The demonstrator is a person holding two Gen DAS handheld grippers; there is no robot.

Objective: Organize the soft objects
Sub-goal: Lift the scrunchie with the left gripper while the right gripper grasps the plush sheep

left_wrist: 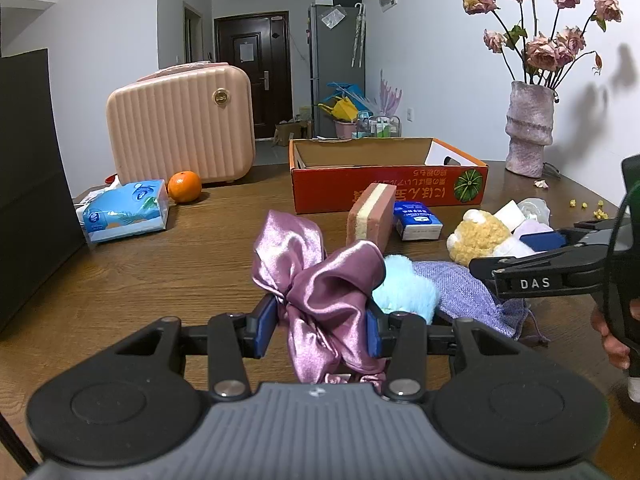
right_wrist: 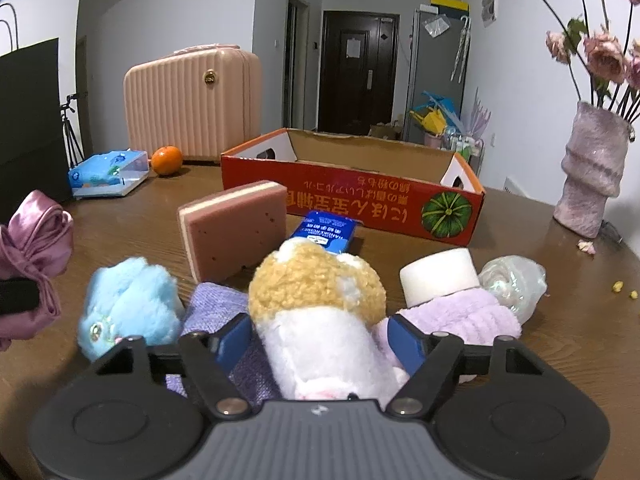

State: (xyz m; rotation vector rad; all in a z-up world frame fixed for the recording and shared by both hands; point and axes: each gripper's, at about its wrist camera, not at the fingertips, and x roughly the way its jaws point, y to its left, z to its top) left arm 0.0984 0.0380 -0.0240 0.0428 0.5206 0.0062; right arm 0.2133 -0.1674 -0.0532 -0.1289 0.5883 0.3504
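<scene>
My left gripper [left_wrist: 322, 326] is shut on a pink satin bow [left_wrist: 320, 280], held just above the wooden table; the bow also shows in the right wrist view [right_wrist: 32, 256]. My right gripper [right_wrist: 320, 340] has its blue pads on either side of a tan and white plush toy [right_wrist: 320, 304], which lies among the pile; the toy also shows in the left wrist view [left_wrist: 478, 236]. A fluffy blue toy [right_wrist: 128, 304], a purple knit pouch [right_wrist: 216, 308], a lilac towel [right_wrist: 468, 312] and a pink sponge [right_wrist: 232, 232] lie around it. An open red cardboard box [right_wrist: 360, 200] stands behind.
A white foam block [right_wrist: 438, 276], a blue tissue pack [right_wrist: 324, 236] and a clear wrapper [right_wrist: 514, 280] lie by the pile. A vase of dried roses [right_wrist: 592, 176] stands right. A pink case [left_wrist: 180, 124], an orange [left_wrist: 184, 187] and a tissue packet [left_wrist: 126, 210] sit left.
</scene>
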